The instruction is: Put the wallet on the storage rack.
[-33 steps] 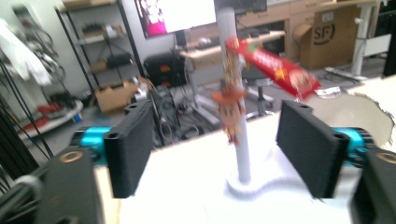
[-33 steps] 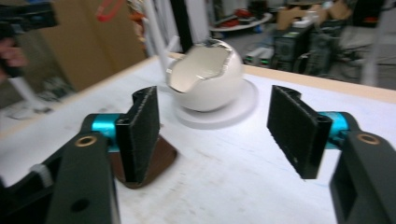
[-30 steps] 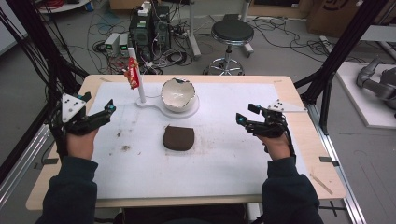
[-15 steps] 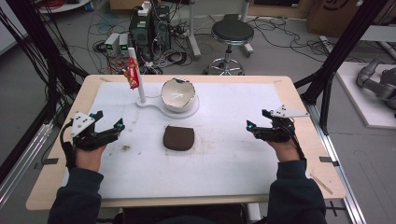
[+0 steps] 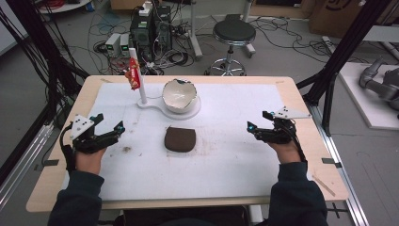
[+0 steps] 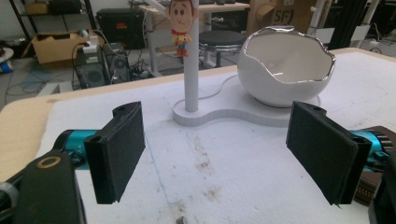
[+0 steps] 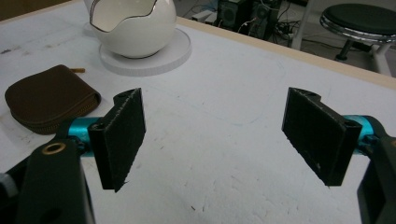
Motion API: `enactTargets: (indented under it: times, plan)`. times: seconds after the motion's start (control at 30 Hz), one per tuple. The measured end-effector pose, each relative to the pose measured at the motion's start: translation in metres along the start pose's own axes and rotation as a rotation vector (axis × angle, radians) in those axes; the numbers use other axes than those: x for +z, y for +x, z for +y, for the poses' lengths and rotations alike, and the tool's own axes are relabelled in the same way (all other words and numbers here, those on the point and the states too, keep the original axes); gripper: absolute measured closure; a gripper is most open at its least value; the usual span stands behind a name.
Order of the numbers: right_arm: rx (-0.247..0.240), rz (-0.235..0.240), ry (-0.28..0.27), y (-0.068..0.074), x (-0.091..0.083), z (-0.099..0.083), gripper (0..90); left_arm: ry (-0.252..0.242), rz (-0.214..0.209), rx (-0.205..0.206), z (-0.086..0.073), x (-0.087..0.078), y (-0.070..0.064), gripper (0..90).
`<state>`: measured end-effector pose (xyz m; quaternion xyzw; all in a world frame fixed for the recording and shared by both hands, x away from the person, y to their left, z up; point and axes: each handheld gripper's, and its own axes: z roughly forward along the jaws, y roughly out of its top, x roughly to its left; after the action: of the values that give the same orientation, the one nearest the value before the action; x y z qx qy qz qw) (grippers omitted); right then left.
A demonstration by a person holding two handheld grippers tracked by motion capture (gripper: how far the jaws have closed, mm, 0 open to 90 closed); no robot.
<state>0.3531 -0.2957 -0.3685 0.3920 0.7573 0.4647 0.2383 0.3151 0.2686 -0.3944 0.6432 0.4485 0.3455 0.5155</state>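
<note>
On the white mat of the surface (image 5: 235,155), a brown zipped pouch (image 5: 180,139) lies flat near the middle, between my two tools and touching neither. My left tool (image 5: 109,133) hovers at the left side of the mat, its jaws spread wide with nothing between them; in the left gripper view (image 6: 215,149) I look past them at bare mat. My right tool (image 5: 256,129) sits at the right side, well apart from the pouch, likewise released (its jaws frame only mat in the right gripper view (image 7: 212,140), with the pouch off to their left).

Behind the pouch stands a white bowl shaped like a cracked eggshell (image 5: 179,95), with a silvery rim, resting on a flat white stand (image 5: 155,105). A thin white post (image 5: 139,84) rises upright from the stand's smaller end, and a small cowboy figure (image 6: 180,21) hangs on it near the top.
</note>
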Motion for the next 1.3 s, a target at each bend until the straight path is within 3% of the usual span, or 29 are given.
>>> enactTargets:
  times: [0.2, 0.3, 0.4, 0.57, 0.67, 0.83, 0.93, 1.0, 1.07, 1.17, 1.23, 1.3]
  plan:
    - [0.005, 0.017, 0.007, 0.0, 0.005, -0.001, 21.7, -0.002, -0.002, 0.001, 0.0, -0.003, 0.0, 22.6]
    - [0.007, 0.033, 0.015, 0.0, 0.009, -0.003, 21.8, 0.007, -0.026, -0.028, -0.001, -0.002, -0.001, 22.9]
    - [0.015, 0.059, 0.032, 0.003, 0.013, -0.006, 21.9, 0.028, -0.057, -0.049, -0.001, 0.004, -0.008, 25.4]
    - [0.006, 0.093, 0.058, 0.008, 0.019, -0.01, 23.2, 0.075, -0.125, -0.017, 0.002, 0.021, -0.028, 25.8]
    - [0.004, 0.104, 0.07, 0.012, 0.022, -0.01, 23.6, 0.115, -0.192, -0.004, 0.001, 0.036, -0.04, 28.5]
    - [0.005, 0.117, 0.076, 0.015, 0.026, -0.011, 24.2, 0.223, -0.305, 0.017, 0.0, 0.069, -0.059, 33.3]
    - [0.006, 0.124, 0.076, 0.016, 0.025, -0.01, 24.7, 0.288, -0.351, -0.028, -0.004, 0.093, -0.066, 33.7]
    - [0.011, 0.131, 0.076, 0.017, 0.025, -0.01, 24.9, 0.341, -0.357, -0.059, -0.009, 0.109, -0.071, 30.5]
    - [0.009, 0.134, 0.071, 0.017, 0.025, -0.009, 25.0, 0.378, -0.373, -0.066, -0.013, 0.12, -0.078, 26.8]
    - [0.008, 0.14, 0.07, 0.017, 0.026, -0.009, 25.0, 0.412, -0.429, -0.079, -0.016, 0.132, -0.087, 26.7]
    - [0.01, 0.144, 0.075, 0.017, 0.026, -0.009, 25.0, 0.458, -0.435, -0.081, -0.02, 0.138, -0.092, 24.5]
    - [0.009, 0.148, 0.074, 0.017, 0.026, -0.009, 25.0, 0.47, -0.458, -0.135, -0.023, 0.14, -0.088, 21.9]
